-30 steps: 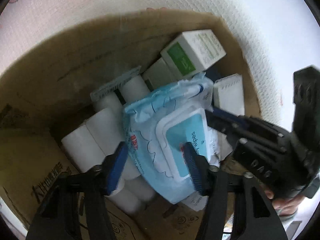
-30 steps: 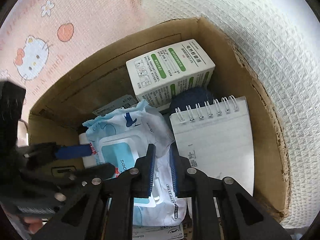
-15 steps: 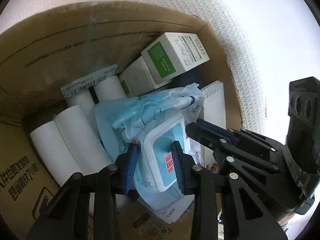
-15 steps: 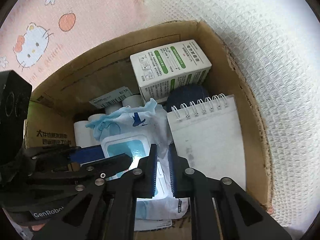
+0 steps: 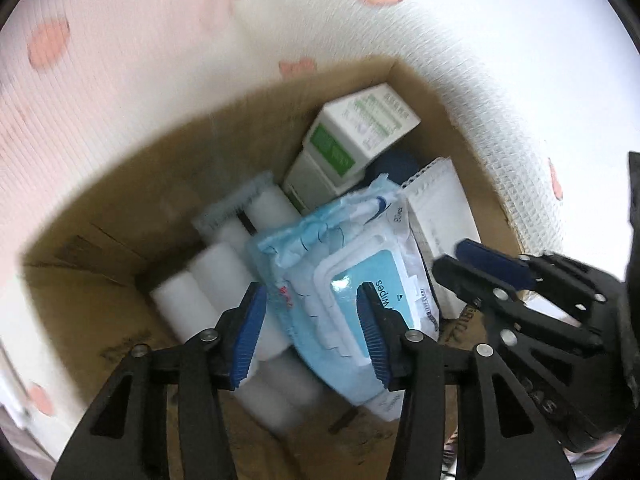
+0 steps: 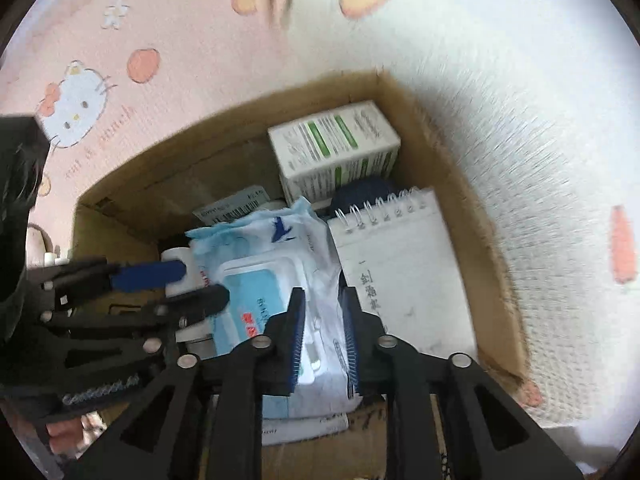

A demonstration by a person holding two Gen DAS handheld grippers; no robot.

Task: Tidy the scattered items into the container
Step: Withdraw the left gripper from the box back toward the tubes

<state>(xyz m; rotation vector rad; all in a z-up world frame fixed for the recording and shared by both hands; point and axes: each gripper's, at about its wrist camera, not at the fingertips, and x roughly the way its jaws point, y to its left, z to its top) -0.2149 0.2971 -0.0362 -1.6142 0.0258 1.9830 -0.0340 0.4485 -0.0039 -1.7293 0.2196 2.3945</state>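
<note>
A blue and white pack of wet wipes (image 5: pixel 340 280) lies in the cardboard box (image 5: pixel 120 200) on top of white rolls (image 5: pixel 216 276). My left gripper (image 5: pixel 312 332) is open above the pack, one finger on each side, not pinching it. My right gripper (image 6: pixel 322 336) has its jaws a small gap apart over the white edge of the wipes pack (image 6: pixel 280 264); it shows in the left wrist view (image 5: pixel 472 260) at the pack's right.
The box (image 6: pixel 460 200) also holds a green and white carton (image 6: pixel 332 148), a spiral notepad (image 6: pixel 400 264), a dark blue round thing (image 6: pixel 360 196) and a barcode label (image 6: pixel 232 208). It stands on a pink and white cartoon-print cloth (image 6: pixel 120 60).
My left gripper was shut on the wipes pack half a second ago and has opened wide and pulled back. The pack has settled flatter in the box. My right gripper's jaws have parted slightly.
</note>
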